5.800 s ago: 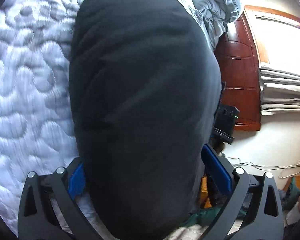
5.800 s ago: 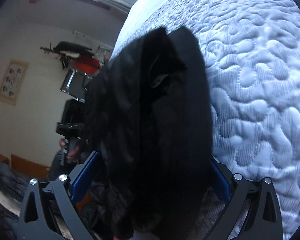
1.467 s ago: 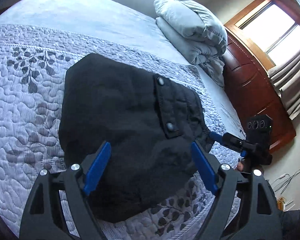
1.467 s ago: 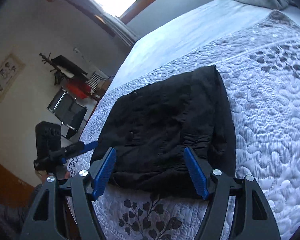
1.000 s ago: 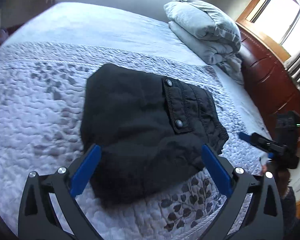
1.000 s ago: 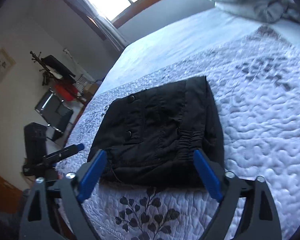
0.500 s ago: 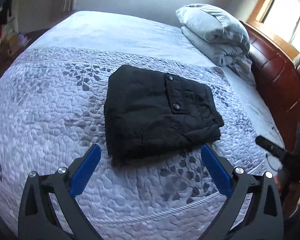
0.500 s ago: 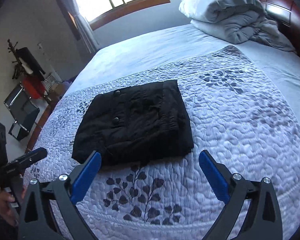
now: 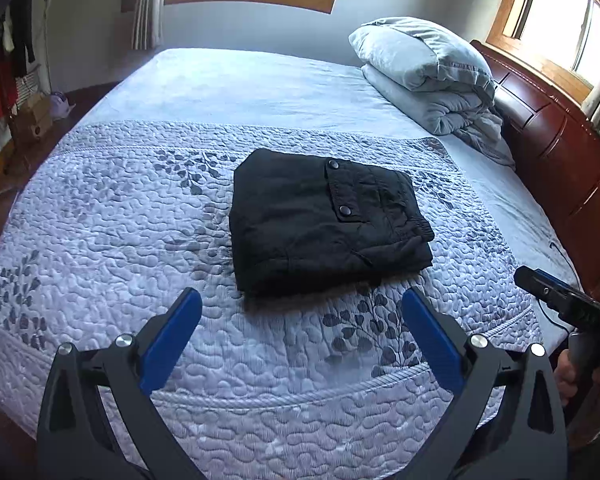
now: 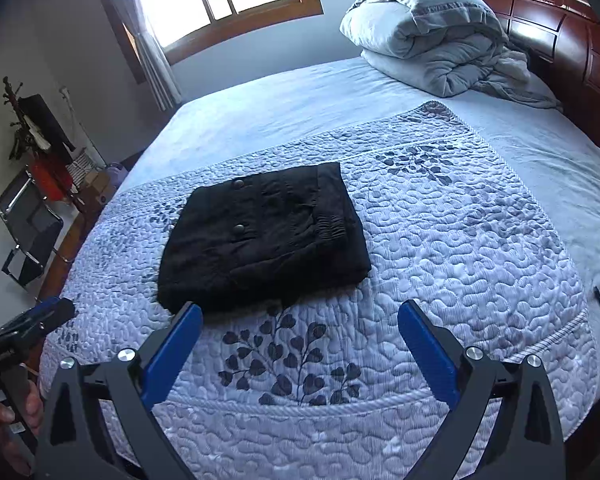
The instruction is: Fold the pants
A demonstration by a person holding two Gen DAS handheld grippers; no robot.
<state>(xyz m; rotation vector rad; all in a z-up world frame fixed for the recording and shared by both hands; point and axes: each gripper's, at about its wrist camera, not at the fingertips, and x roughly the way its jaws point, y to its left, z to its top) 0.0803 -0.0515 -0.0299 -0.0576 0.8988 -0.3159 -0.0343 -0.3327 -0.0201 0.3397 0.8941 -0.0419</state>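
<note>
Lying as a compact dark rectangle on the quilted bedspread (image 9: 100, 240), the pants (image 9: 324, 220) look fully folded: several layers stacked, edges roughly squared, a pocket flap with two snap buttons facing up and the gathered waistband along the right side. Judging from this, the folding itself is done and little remains beyond perhaps tidying an edge; the near corner seems a touch uneven, though the fisheye distortion makes that hard to be sure of.

Neither tool touches the garment. The left gripper (image 9: 296, 320) hangs above the near edge of the bed with its blue fingers spread wide and nothing between them; the pants sit well ahead of it, roughly centred between the fingers. The right gripper (image 10: 298, 330) is likewise splayed and empty, with the pants ahead and slightly to its left, their near left corner just beyond its left fingertip in the picture.

A folded grey duvet (image 10: 432, 36) rests far off by the wooden headboard (image 9: 560, 140), well apart from the pants.
</note>
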